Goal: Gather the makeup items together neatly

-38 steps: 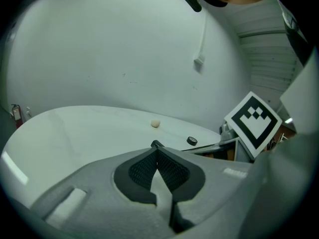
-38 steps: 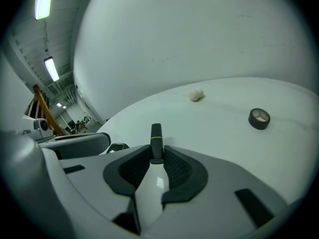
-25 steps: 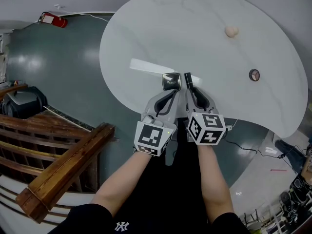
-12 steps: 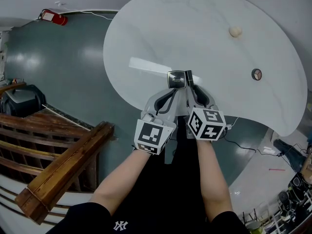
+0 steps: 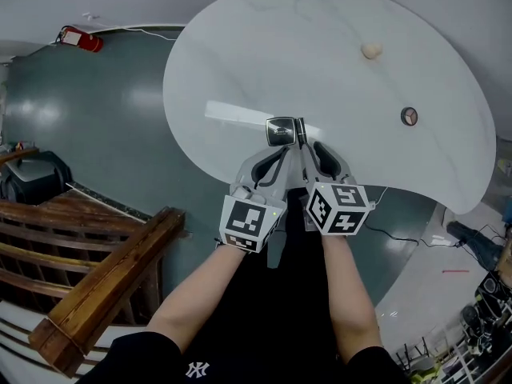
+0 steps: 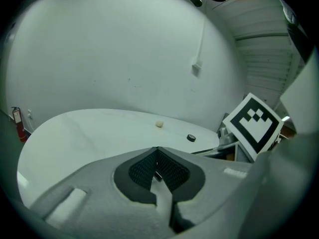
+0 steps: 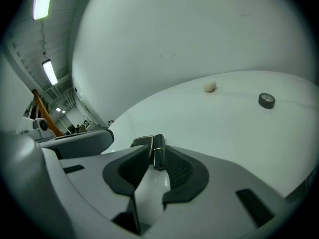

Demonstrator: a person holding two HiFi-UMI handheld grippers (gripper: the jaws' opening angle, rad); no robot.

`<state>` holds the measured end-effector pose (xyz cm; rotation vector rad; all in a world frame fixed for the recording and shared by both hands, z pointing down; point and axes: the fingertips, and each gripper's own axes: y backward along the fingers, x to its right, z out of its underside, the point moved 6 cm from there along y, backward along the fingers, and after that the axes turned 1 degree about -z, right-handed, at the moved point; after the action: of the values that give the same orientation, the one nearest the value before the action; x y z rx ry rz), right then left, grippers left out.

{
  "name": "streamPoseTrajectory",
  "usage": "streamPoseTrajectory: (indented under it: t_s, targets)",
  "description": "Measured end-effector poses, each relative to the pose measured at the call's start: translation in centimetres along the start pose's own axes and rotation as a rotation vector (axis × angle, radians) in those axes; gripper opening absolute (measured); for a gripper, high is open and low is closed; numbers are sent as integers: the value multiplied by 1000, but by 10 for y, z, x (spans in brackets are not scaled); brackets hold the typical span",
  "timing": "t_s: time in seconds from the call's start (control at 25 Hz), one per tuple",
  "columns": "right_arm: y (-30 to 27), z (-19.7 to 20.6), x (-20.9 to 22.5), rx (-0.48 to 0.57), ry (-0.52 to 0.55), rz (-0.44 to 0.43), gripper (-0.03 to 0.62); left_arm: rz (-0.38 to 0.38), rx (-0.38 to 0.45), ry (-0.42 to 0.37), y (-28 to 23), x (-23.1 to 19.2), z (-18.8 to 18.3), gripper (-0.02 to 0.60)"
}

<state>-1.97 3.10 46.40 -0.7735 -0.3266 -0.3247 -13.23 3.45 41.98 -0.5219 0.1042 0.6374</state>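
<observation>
My left gripper [image 5: 280,146] has its jaws pressed together, empty. My right gripper [image 5: 305,144], jaws just easing apart, clasps the black tube [image 5: 302,130] near the surface's [image 5: 336,62] front edge, beside the square compact [image 5: 281,130].

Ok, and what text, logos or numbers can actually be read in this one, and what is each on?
"NY": white monogram on the person's black garment, at the bottom edge of the head view.
compact: faint mark on its lid, too small to read.
black tube: no print visible.
left marker cube, right marker cube: black-and-white squares only, no letters.
</observation>
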Motion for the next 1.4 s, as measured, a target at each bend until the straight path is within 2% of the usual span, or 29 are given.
streamPoseTrajectory:
  t_s: [0.4, 0.68, 0.96, 1.4]
  targets:
    - [64, -22, 5, 133, -1, 70, 80, 136, 33, -60, -3, 43, -32, 9]
    - [100, -28, 36, 194, -9, 129, 60, 196, 21, -82, -17, 86, -39, 9]
    - [123, -40, 88, 198, 52, 137, 98, 203, -1, -68, -53, 126, -37, 9]
    - [114, -64, 171, 136, 87, 134, 127, 175, -32, -54, -128, 159, -40, 9]
